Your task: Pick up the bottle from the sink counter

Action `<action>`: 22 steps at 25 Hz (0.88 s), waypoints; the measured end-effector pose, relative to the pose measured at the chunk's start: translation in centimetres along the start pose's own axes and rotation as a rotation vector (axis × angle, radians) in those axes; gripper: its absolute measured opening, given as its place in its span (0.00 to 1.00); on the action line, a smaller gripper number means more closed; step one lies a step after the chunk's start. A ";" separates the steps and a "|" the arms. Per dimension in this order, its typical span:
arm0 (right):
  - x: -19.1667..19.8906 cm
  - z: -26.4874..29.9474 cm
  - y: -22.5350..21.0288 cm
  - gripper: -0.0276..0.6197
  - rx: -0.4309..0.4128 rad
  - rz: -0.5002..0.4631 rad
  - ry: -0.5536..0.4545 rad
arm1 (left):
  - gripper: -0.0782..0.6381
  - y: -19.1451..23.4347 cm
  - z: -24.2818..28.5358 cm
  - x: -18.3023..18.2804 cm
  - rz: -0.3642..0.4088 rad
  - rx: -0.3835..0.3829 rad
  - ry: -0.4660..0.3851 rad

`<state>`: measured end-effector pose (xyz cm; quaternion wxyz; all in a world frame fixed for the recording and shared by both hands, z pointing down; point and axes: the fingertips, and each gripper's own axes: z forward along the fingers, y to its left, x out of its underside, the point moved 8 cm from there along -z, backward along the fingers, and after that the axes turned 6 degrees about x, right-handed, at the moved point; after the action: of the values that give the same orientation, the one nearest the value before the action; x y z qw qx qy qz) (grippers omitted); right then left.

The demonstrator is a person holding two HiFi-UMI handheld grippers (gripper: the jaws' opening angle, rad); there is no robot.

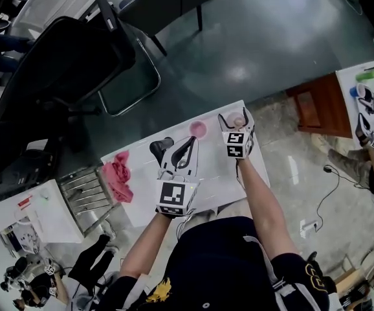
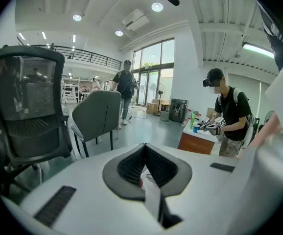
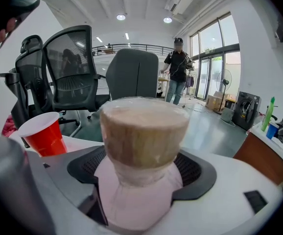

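R claw: closed on the bottle. Pink body fills the gap btw both dark pads, so we read it as gripped, not just straddled.
L claw: jaws shut together, nothing btw them. It's nearer us and left of the R claw, over the mid counter, pointing to the far side.
Bottle: at the far right corner of the counter, upright, pale-brown wrapped cap on top, pink below. Base is hidden by the claw, so we can't tell if it's off the surface yet.
Red cup: upright, near the bottle on its left but apart from it, also at the far edge.
Pink cloth: bunched at the counter's left end, well apart from the bottle.
Wire rack: just beyond the cloth, further left.
Done: reach + grasp, as far as we judge. Bottle sits deep btw the pads, approx centred.
Left to do: the lift itself. We'd raise it straight up, clear of the counter, w/o tipping.
Risk: we'd watch the cup on the left during the lift. Bottle body looks smooth + rounded, so it could slip in the pads if the grip is light.
L claw role: idle, not needed here, we think.
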<state>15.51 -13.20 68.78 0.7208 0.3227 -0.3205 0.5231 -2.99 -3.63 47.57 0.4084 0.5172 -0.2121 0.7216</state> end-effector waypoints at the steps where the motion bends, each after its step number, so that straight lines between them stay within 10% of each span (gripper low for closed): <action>1: -0.1 -0.3 0.1 0.72 0.002 -0.001 -0.004 | 0.13 0.1 -0.2 0.0 -0.001 -0.003 -0.002; 22: -8.4 -12.4 1.2 0.72 0.029 0.024 -0.145 | 0.13 -1.0 -6.8 -2.5 0.018 -0.028 -0.132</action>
<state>13.87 -7.53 54.94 0.6846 0.3665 -0.3681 0.5114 -5.74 0.98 42.60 0.3942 0.5562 -0.2531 0.6865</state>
